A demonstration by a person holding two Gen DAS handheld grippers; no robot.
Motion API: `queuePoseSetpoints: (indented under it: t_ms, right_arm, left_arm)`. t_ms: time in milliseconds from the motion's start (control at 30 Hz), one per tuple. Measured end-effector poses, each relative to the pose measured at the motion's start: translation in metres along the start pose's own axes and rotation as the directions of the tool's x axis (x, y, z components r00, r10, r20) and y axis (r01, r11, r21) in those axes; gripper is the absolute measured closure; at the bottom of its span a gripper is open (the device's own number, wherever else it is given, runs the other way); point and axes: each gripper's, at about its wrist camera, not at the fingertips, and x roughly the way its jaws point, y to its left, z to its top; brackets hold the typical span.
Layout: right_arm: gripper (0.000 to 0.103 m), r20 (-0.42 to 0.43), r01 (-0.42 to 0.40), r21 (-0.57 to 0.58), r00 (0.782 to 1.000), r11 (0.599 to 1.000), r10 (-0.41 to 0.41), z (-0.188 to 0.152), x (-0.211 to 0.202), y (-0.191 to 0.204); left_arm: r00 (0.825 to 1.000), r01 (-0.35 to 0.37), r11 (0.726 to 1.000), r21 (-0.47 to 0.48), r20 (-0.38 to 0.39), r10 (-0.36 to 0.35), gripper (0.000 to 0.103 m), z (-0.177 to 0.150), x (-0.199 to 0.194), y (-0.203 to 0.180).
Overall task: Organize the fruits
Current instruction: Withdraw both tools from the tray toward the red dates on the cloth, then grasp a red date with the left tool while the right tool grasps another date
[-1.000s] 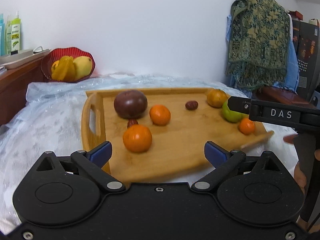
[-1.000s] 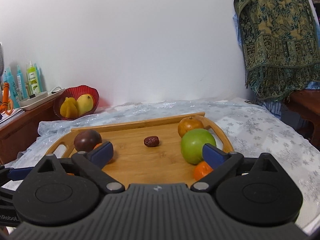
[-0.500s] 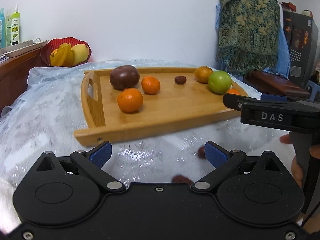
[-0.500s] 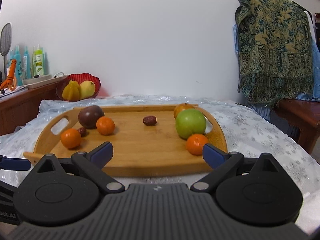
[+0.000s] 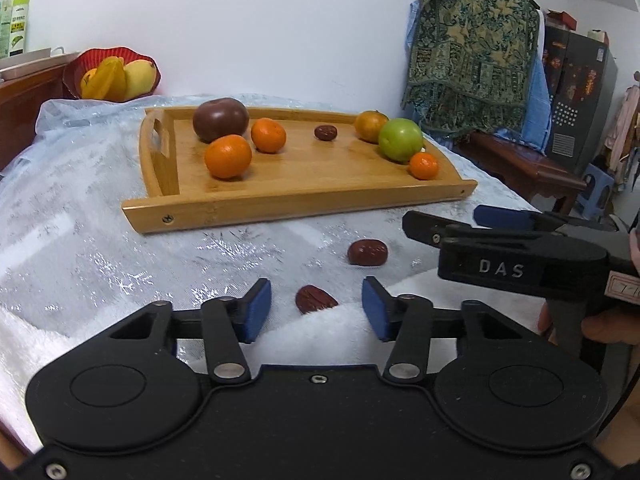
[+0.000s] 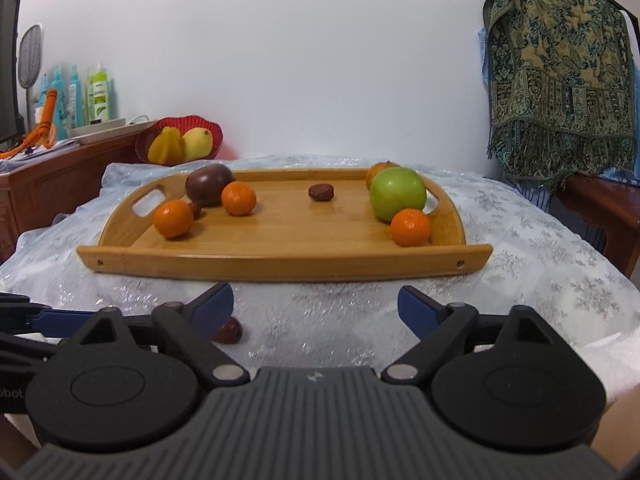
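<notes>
I hold my left claw point(image 5: 316, 310) wide open and empty around the near red date point(image 5: 316, 299) on the cloth point(image 5: 80, 248) so I can grab it for the tray point(image 5: 296, 200), while my right claw point(image 6: 316, 308) waits open and empty.

A plain white wall point(image 6: 280, 60) fills the back of the room, evenly lit. The table point(image 6: 540, 264) wears a pale, glittery cloth with a snowflake pattern. To the left stands a reddish wooden cabinet point(image 6: 60, 184) carrying spray bottles point(image 6: 98, 94) and a white tray. On the right, a green and gold patterned shawl point(image 6: 560, 76) hangs (fringed at its hem) above a dark wooden bench point(image 5: 524, 164), with a black appliance point(image 5: 576, 92) behind it.
</notes>
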Motion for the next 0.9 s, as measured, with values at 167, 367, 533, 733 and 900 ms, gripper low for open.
queuePoseSetpoints:
  t_ms: [167,367,533,733,900]
  right_arm:
    - [0.020,-0.017,-0.019,-0.010,1.000,1.000,0.019,-0.003,0.000,0.003]
    - [0.024,-0.021,-0.033,-0.020,0.999,0.999,0.032,-0.004,0.001,0.006]
    - [0.025,-0.030,-0.039,-0.005,0.999,0.999,0.039,-0.005,0.002,0.005]
    - [0.026,-0.034,-0.051,-0.009,0.998,0.999,0.050,-0.005,0.004,0.006]
    - [0.028,-0.038,-0.067,-0.018,0.997,0.998,0.066,-0.007,0.005,0.009]
  left_arm:
    - [1.000,0.001,1.000,0.007,-0.014,-0.001,0.062,-0.003,0.000,-0.003]
    - [0.999,0.035,0.999,-0.035,-0.010,-0.036,0.079,-0.004,-0.004,-0.001]
    - [0.999,0.001,0.998,-0.056,-0.041,-0.003,0.084,0.003,0.002,0.006]
    - [0.999,0.000,0.999,-0.035,-0.054,-0.002,0.084,0.005,0.010,0.002]
    - [0.998,-0.016,0.999,-0.033,-0.058,0.014,0.084,0.009,0.017,0.001]
